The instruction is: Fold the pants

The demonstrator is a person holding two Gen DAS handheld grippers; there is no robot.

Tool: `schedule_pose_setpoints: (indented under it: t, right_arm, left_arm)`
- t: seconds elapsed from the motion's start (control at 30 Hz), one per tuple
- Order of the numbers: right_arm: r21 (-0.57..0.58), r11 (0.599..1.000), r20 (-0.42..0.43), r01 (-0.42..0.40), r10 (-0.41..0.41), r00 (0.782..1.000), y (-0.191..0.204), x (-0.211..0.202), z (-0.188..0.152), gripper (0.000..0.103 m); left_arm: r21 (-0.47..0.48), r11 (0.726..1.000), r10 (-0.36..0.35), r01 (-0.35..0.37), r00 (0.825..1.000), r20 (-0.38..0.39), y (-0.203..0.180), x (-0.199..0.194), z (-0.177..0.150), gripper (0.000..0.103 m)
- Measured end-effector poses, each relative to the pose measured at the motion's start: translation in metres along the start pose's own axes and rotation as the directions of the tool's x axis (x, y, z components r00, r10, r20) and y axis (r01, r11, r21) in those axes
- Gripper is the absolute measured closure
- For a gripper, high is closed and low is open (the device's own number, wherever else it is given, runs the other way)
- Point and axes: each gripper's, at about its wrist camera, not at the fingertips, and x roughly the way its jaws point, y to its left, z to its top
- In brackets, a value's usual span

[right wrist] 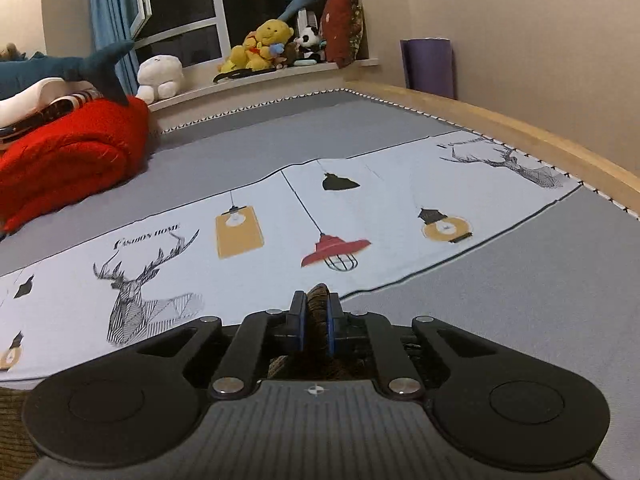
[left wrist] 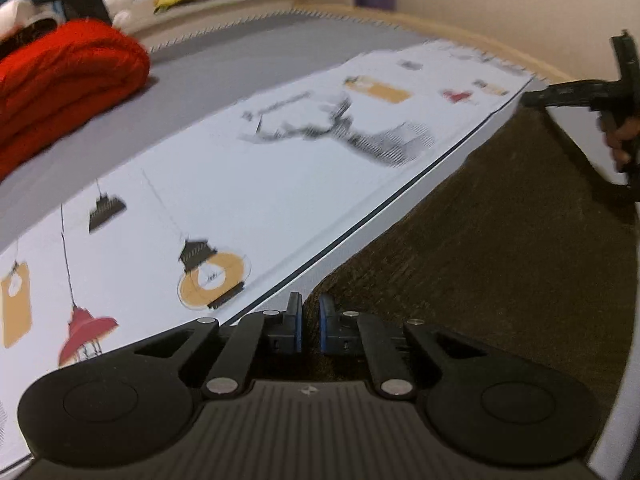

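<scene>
Dark brown corduroy pants [left wrist: 500, 248] lie spread over a bed [right wrist: 520, 300] dressed in a smooth grey sheet, their ribbed cloth overlapping the near edge of a pale printed panel [right wrist: 280, 232] (line-drawn stag heads, hanging lamps, an amber bulb). The right gripper [right wrist: 316, 316] has its blue-padded jaws pressed together on a bunched ridge of the brown fabric, which pokes up between the pads. The left gripper [left wrist: 310, 320] sits at the pants' edge where cloth meets print, jaws drawn nearly together; whether a fold is caught between them cannot be told from this angle. In the left wrist view the other tool appears at the far right, a hand [left wrist: 618, 140] wrapped around its black handle. A plump red quilted blanket [right wrist: 72, 156] lies rolled at the bed's far side, soft toys [right wrist: 264, 46] lining the windowsill beyond.
</scene>
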Motion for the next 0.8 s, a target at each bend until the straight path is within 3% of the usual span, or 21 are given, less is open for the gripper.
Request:
schedule_pose_setpoints:
  t: [0.07, 0.1, 0.13, 0.17, 0.2, 0.23, 0.3, 0.4, 0.57, 0.7, 0.8]
  right_arm:
    - [-0.006, 1.000, -0.059, 0.029, -0.030, 0.998, 0.000, 0.023, -0.008, 0.093]
    - [0.000, 0.998, -0.081, 0.056, -0.056, 0.995, -0.001, 0.031, -0.013, 0.091]
    - [0.013, 0.998, -0.075, 0.063, -0.062, 0.995, -0.003, 0.033, -0.018, 0.089]
    - [0.023, 0.998, -0.057, 0.064, -0.063, 0.996, -0.004, 0.032, -0.020, 0.079]
    - [0.032, 0.996, -0.049, 0.077, -0.076, 0.996, -0.005, 0.028, -0.021, 0.063]
    - [0.047, 0.994, -0.036, 0.101, -0.099, 0.994, -0.009, 0.020, -0.020, 0.056]
    - [0.089, 0.992, -0.006, 0.094, -0.094, 0.996, -0.019, -0.003, -0.019, 0.054]
    - [0.123, 0.991, 0.007, 0.051, -0.052, 0.999, -0.036, -0.054, -0.024, 0.054]
    - [0.269, 0.962, -0.017, 0.043, -0.040, 0.999, -0.075, -0.131, -0.061, 0.054]
    - [0.372, 0.927, -0.044, 0.058, -0.045, 0.998, -0.094, -0.157, -0.090, 0.054]
    - [0.400, 0.916, -0.085, 0.044, -0.011, 0.996, -0.093, -0.156, -0.104, 0.055]
  left_arm:
    - [-0.014, 1.000, 0.017, -0.017, 1.000, -0.025, -0.001, 0.018, -0.003, 0.092]
    - [-0.011, 0.999, 0.040, -0.040, 0.999, -0.001, -0.003, 0.017, -0.004, 0.083]
    - [-0.006, 0.998, 0.060, -0.060, 0.998, 0.012, -0.005, 0.015, -0.004, 0.067]
    - [-0.007, 0.998, 0.068, -0.068, 0.998, 0.013, -0.005, 0.011, -0.003, 0.055]
    - [-0.017, 0.998, 0.065, -0.065, 0.998, 0.015, -0.003, 0.006, -0.003, 0.024]
    - [-0.052, 0.997, 0.056, -0.054, 0.998, 0.038, 0.001, -0.003, -0.004, 0.012]
    - [-0.112, 0.993, 0.042, -0.033, 0.996, 0.082, 0.008, -0.021, -0.008, 0.012]
    - [-0.151, 0.988, 0.018, -0.006, 0.996, 0.083, 0.010, -0.047, -0.018, 0.012]
    - [-0.110, 0.993, -0.021, 0.030, 0.997, 0.080, -0.013, -0.080, -0.046, 0.012]
    - [-0.074, 0.987, -0.139, 0.141, 0.990, 0.034, -0.041, -0.099, -0.071, 0.012]
    - [-0.079, 0.981, -0.176, 0.176, 0.984, 0.003, -0.055, -0.103, -0.085, 0.012]
